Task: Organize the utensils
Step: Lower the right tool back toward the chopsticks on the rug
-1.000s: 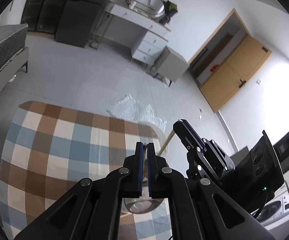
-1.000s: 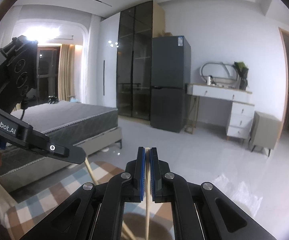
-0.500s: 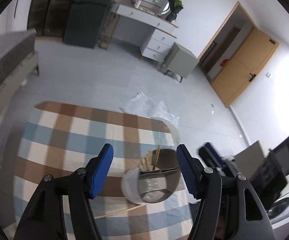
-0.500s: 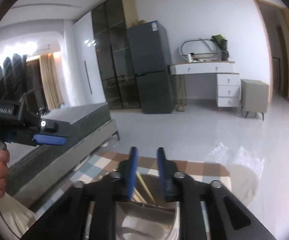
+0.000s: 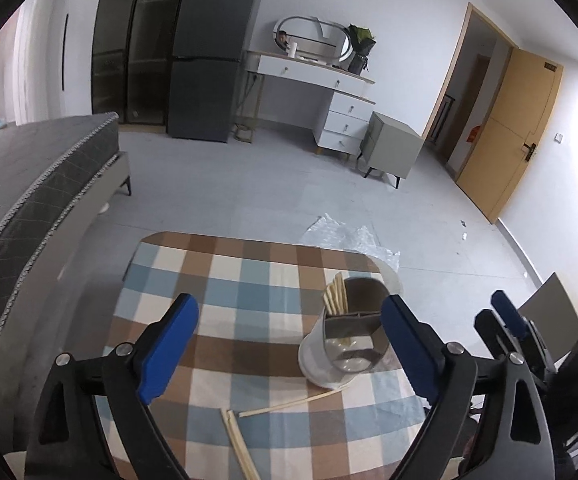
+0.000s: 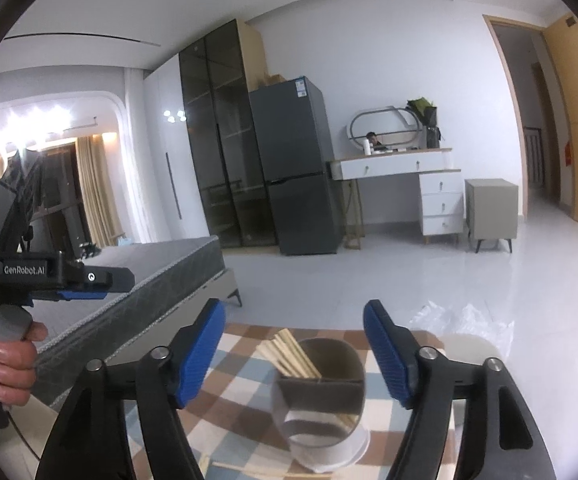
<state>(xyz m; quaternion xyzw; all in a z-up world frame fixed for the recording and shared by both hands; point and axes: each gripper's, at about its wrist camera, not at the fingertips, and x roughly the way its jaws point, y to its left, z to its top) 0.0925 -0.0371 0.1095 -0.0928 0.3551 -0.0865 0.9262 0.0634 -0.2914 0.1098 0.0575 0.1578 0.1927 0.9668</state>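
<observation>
Since both sets of jaws have just been opening and nothing sits between the pads of either one, the next grab comes down to where the loose sticks lie. The left gripper [image 5: 285, 344] stands wide, and so does the right gripper [image 6: 293, 348], blue pads well apart on both.

The pale wooden chopsticks [image 5: 289, 402] that haven't been put away yet lie flat on the blue, brown and cream checked tablecloth [image 5: 225, 280], below and slightly left of the shiny metal utensil holder with a white base [image 5: 349, 344]. One runs nearly level across the left wrist view, its far end touching the holder's base. A pair [image 5: 241, 444] lies more lengthwise, pointing back toward the camera between the left gripper's arms. The holder already has a bunch of chopsticks [image 6: 289, 354] standing tilted in its left compartment.

My guess: the left gripper is the nearer one (the pair sits practically under its jaws). Its pads would have to close across the thin width of the sticks, not along them. From the right wrist view only a sliver of a stick [image 6: 249, 468] shows at the bottom edge.
</observation>
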